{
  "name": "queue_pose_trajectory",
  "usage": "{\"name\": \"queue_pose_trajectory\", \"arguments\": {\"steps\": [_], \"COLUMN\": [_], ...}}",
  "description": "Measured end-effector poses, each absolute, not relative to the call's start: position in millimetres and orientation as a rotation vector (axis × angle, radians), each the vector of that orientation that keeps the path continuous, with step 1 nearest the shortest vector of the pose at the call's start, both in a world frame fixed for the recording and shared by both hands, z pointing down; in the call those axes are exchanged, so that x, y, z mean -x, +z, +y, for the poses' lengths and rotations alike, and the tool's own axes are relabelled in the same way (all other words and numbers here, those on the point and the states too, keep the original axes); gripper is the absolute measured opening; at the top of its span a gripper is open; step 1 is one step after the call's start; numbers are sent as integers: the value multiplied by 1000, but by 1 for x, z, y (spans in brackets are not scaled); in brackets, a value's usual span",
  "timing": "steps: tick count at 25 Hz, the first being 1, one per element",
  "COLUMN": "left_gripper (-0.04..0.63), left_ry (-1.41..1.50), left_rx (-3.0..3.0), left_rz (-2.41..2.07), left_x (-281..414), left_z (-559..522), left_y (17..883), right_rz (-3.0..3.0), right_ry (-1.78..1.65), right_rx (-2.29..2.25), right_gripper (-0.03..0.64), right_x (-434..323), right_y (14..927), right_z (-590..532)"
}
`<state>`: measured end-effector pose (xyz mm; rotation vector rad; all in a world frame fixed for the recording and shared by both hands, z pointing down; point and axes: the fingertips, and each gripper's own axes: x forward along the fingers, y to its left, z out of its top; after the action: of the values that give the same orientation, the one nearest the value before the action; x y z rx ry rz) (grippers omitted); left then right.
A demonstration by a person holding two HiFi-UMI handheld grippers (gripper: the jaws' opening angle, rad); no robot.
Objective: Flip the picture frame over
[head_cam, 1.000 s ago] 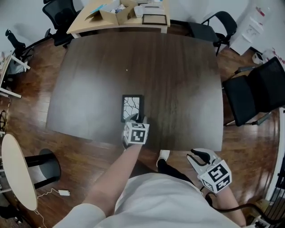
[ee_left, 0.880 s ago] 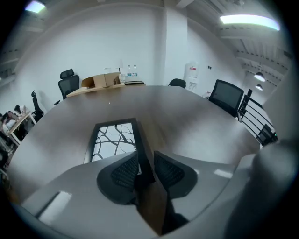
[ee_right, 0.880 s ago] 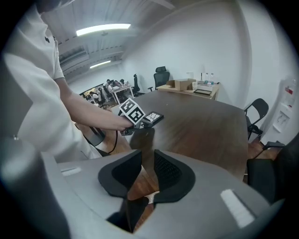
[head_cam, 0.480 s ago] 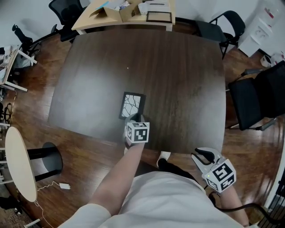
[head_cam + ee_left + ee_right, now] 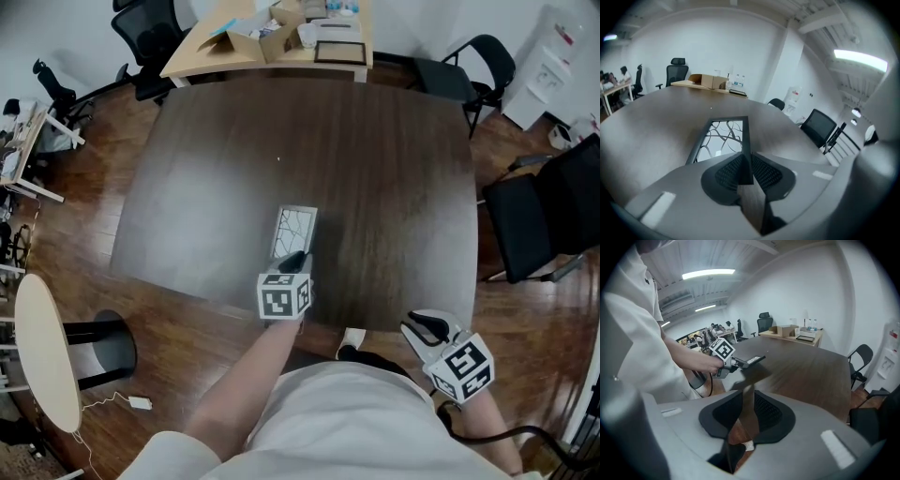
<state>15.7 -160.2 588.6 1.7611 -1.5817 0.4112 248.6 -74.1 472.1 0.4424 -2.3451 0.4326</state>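
Note:
The picture frame [image 5: 296, 230] is a black-edged rectangle with a branch pattern on white. It tilts on the dark wooden table [image 5: 206, 178] with its near end raised. My left gripper [image 5: 296, 260] is shut on that near end; in the left gripper view the frame [image 5: 723, 138] runs away from the jaws [image 5: 746, 164], which pinch its right rim. My right gripper [image 5: 419, 328] hangs off the table's near edge by the person's body, a narrow gap between its jaws [image 5: 747, 399] and nothing in it. From the right gripper view the frame [image 5: 753, 361] shows edge-on above the tabletop.
Black office chairs stand to the right [image 5: 534, 211] and at the back right [image 5: 469, 56]. A light wooden desk [image 5: 272, 42] with cardboard boxes and another frame is behind the table. A round white table [image 5: 42, 356] sits at the left on the wood floor.
The left gripper's jaws closed on the frame's near end and rose, so the frame went from lying flat to tilted up. The right gripper has barely shifted.

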Motion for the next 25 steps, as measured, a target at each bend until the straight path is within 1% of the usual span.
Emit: {"name": "queue_pose_trajectory", "arguments": {"steps": [4, 9, 16, 20, 25], "left_gripper": [61, 61, 61, 61, 64], "left_ry": [90, -270, -682, -816, -862], "left_rx": [-1822, -1782, -1593, -1493, -1459], "left_rz": [-1346, -1030, -664, -520, -445], "left_x": [-35, -40, -13, 8, 30], "left_z": [-158, -153, -154, -153, -151], "left_y": [561, 540, 536, 542, 546], "right_rz": [-2350, -2341, -2298, -2262, -2228], "right_ry": [427, 429, 421, 421, 429], "right_rx": [-457, -463, -503, -533, -569], "right_gripper": [80, 80, 80, 80, 80], "right_x": [-231, -205, -173, -159, -141], "right_y": [470, 468, 462, 458, 453], "right_z": [-69, -58, -43, -35, -28]}}
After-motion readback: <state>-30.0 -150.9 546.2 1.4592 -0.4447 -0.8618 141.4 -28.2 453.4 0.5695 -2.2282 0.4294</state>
